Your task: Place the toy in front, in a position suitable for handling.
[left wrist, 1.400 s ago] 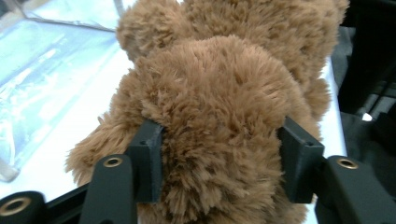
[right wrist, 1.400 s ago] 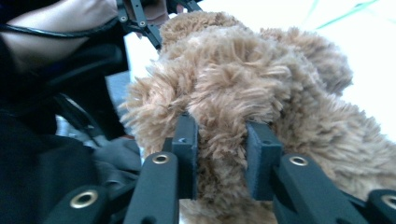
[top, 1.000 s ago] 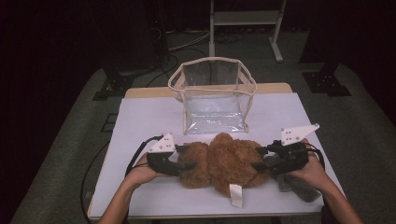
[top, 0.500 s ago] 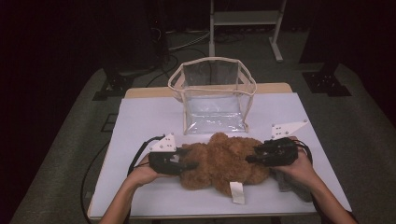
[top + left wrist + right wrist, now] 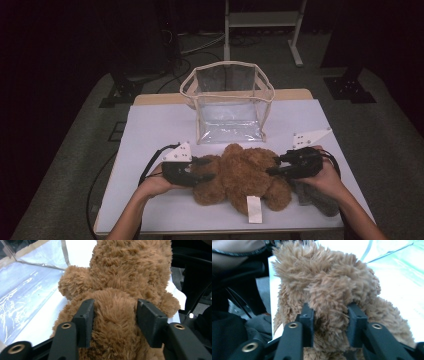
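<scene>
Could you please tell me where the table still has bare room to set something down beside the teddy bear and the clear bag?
Bare table lies left of the clear bag, and another patch right of it, behind the right tool. The near strip is crowded: the teddy bear, gripped by both tools, left tool included, spans it, with a grey cloth at the right.

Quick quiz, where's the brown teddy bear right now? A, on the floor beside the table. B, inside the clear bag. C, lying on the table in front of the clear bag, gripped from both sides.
C: the teddy bear lies on the table just in front of the clear bag, with the left gripper and the right gripper each closed on one side of it.
</scene>
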Available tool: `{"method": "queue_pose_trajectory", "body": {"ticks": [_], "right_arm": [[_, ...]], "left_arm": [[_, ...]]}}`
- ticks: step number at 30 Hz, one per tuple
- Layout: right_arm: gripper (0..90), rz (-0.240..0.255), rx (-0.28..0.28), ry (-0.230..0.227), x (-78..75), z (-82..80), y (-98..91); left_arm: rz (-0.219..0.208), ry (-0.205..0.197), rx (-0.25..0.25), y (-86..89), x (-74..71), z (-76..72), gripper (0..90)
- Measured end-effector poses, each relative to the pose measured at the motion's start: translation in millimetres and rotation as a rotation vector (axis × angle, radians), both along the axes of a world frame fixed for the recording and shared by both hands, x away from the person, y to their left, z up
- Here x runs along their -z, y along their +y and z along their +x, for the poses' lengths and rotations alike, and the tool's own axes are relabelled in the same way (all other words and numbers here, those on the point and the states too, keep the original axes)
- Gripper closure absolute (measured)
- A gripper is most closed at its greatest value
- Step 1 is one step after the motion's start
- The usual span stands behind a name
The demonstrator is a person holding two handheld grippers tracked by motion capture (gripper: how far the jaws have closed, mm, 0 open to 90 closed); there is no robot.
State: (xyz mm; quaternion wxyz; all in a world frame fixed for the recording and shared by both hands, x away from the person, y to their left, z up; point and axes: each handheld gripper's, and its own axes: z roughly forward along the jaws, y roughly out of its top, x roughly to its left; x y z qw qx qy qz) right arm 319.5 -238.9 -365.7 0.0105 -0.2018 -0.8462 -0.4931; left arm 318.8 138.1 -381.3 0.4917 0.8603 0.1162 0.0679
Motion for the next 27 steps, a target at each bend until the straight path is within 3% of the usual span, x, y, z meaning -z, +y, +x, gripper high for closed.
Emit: {"method": "queue_pose_trajectory", "body": {"ticks": [5,11,27], "right_arm": [[55.6,0.025,-0.003,0.004,0.7,1.2,-8.9],[51.1,0.037,-0.002,-0.005,-0.9,2.0,-15.1],[43.1,0.019,-0.003,-0.012,-10.1,11.7,-27.0]], "left_arm": [[0.013,-0.015,-0.013,1.2,-2.9,-1.0,41.3],[-0.001,-0.030,-0.032,4.7,-2.3,-2.4,35.5],[-0.028,-0.035,-0.061,10.6,-3.6,-6.9,23.8]]}}
